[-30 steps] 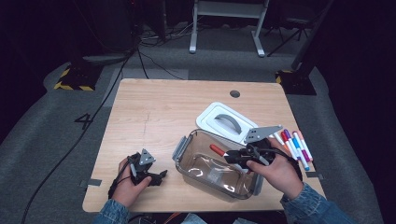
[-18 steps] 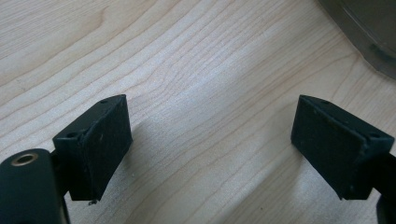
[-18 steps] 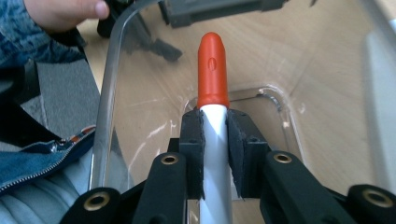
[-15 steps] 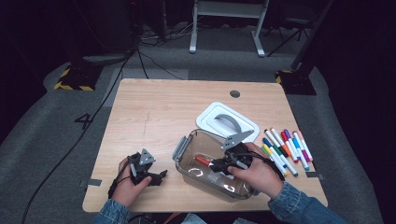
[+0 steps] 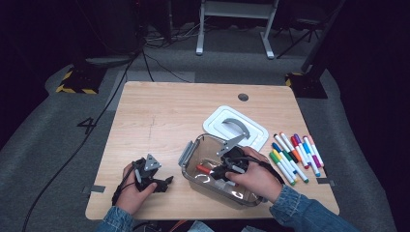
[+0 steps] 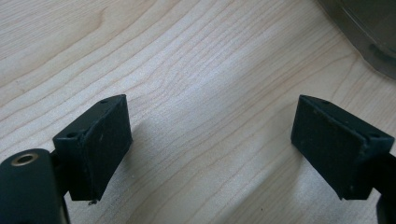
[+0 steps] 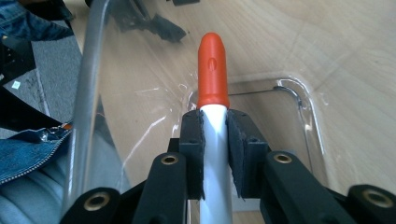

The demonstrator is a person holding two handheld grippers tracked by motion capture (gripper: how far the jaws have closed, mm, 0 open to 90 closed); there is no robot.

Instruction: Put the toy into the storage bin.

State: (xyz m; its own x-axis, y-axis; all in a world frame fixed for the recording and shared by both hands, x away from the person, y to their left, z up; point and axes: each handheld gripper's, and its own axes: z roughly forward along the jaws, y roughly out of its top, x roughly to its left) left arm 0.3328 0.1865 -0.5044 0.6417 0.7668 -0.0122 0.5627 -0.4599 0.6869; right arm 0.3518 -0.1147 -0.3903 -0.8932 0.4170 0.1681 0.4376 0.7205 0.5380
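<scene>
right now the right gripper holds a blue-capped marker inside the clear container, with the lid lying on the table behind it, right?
Not quite: the marker has an orange-red cap, not blue, as the right gripper view shows. The right gripper does hold it inside the clear container, with the lid on the table behind.

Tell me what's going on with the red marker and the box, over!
Right gripper shut on red marker, down inside clear box. Left gripper open, empty, on table. Nothing in the way; other markers wait beside box.
</scene>
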